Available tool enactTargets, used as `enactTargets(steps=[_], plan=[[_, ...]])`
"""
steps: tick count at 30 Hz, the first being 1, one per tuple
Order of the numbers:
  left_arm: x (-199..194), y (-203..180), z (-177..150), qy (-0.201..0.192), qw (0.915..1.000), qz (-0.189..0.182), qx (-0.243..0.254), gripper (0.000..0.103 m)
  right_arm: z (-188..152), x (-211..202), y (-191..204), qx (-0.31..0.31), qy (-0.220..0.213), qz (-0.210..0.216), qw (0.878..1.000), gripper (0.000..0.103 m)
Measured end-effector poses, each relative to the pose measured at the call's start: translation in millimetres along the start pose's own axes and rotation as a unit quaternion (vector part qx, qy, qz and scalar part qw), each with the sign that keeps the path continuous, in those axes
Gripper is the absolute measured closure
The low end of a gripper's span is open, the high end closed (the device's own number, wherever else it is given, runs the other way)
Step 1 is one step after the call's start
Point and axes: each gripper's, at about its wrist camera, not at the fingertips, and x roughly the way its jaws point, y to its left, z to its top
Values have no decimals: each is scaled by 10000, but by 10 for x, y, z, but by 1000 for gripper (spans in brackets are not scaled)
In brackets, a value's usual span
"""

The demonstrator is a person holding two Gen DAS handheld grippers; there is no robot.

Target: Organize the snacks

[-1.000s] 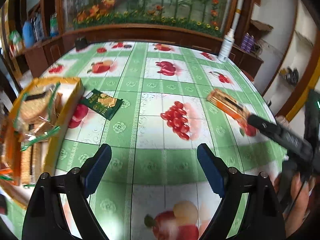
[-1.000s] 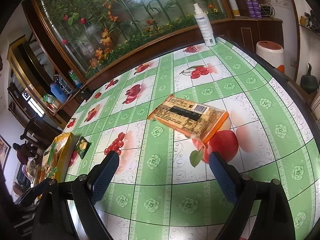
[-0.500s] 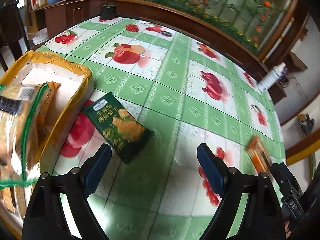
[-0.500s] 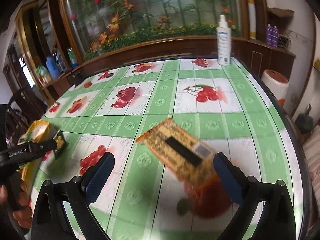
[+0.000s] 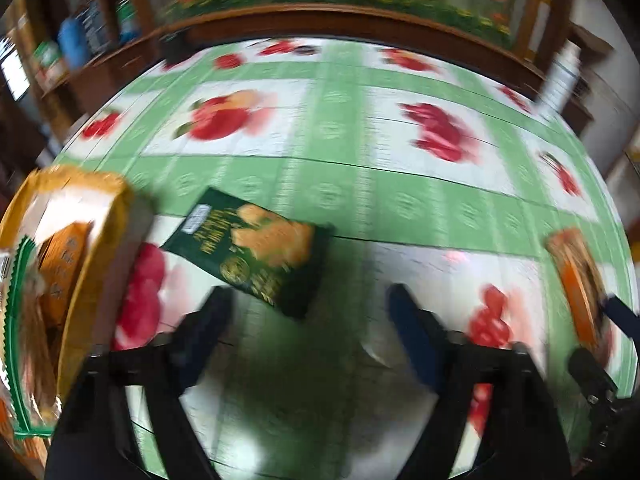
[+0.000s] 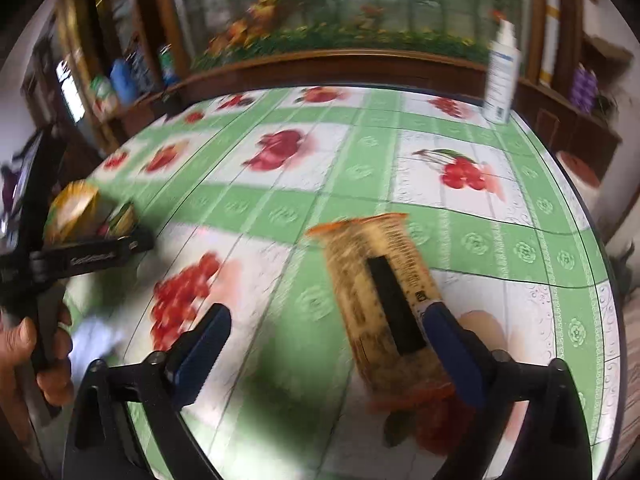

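Where the green snack packet (image 5: 256, 250) lies flat on the fruit-print tablecloth (image 5: 360, 152), it sits just ahead of the left gripper (image 5: 308, 308), nearer its left finger than its right, with its near corner reaching into the gap between the fingertips; the jaws stand wide apart and hold nothing, and the packet does not appear to touch either pad, though motion blur makes the margin hard to read. The packet's face shows yellow crackers on dark green, with a white label at its far left corner. Just left of it stands the yellow-rimmed box (image 5: 100, 240), already holding other packets in orange and in green-edged clear wrap; packet and box are close but apart. In the right wrist view the orange cracker pack (image 6: 384, 300) lies on the cloth, long axis running away from the camera, its near end down between the fingers of the right gripper (image 6: 326, 344). The pack is off-centre, close against the right finger (image 6: 452, 352), which overlaps its near right edge; contact cannot be judged through the blur. These jaws are also spread wide, gripping nothing. The same pack shows at the right edge of the left view, well apart from the green packet. Farther out: a white spray bottle (image 6: 500, 76) stands upright near the table's far right edge, and a hand (image 6: 28, 364) holding the left tool shows at the left of the right view
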Motion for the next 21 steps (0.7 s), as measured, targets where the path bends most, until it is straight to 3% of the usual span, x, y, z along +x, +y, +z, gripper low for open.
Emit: enactTargets(steps=[2, 4, 8, 10, 14, 17, 21], plan=[[-75, -93, -43, 24, 9993, -162, 322, 57, -44, -20, 106, -205, 38, -85, 9997, 16], [-122, -114, -63, 106, 9986, -290, 422, 60, -69, -60, 158, -264, 41, -32, 9996, 17], [-153, 155, -32, 126, 9991, -352, -181, 60, -67, -187, 134, -171, -194, -137, 9996, 15], [-151, 255, -5, 169, 9981, -446, -400, 55, -38, -257, 89, -51, -297, -132, 9995, 13], [-105, 398, 75, 233, 9952, -469, -827, 31, 47, -302, 65, -18, -432, -252, 9987, 3], [42, 494, 206, 388, 9911, -395, -1211, 31, 120, -236, 15, 90, -473, -481, 9977, 2], [156, 504, 340, 441, 9910, -18, -1267, 28, 205, -53, -162, 565, -302, -140, 9978, 2]])
